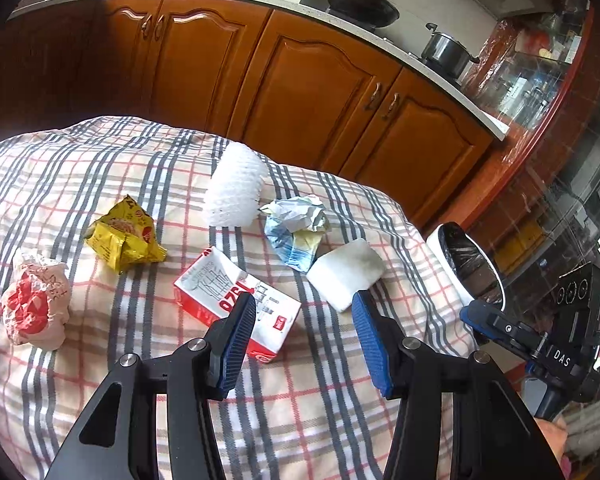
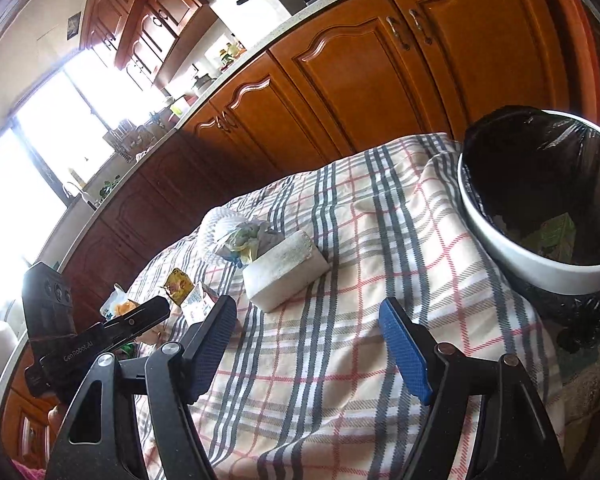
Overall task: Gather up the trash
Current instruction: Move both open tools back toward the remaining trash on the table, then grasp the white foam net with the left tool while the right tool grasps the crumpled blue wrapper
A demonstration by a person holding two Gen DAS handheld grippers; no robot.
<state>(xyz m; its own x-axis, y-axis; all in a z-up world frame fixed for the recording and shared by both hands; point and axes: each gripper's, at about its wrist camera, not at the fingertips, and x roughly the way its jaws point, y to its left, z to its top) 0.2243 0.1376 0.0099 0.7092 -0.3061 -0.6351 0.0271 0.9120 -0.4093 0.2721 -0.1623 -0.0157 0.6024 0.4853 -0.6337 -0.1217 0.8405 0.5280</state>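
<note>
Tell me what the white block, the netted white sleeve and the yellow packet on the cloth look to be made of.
White block: likely foam, matte and slightly grainy, with soft rounded edges.
Netted sleeve: probably foam mesh, shown by its regular open lattice.
Yellow packet: plastic or foil film, glossy and sharply creased; which one is unclear.

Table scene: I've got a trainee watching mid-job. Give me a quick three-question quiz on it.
1. True or false: the left gripper is holding the red and white box.
2. Which lies nearest the bin? A) yellow wrapper B) white foam block C) red and white paper ball
3. Fill in: the bin is lined with a ____ bag.

Key: 1. False, its fingers are open with nothing between them. 2. B. 3. Black.
</note>
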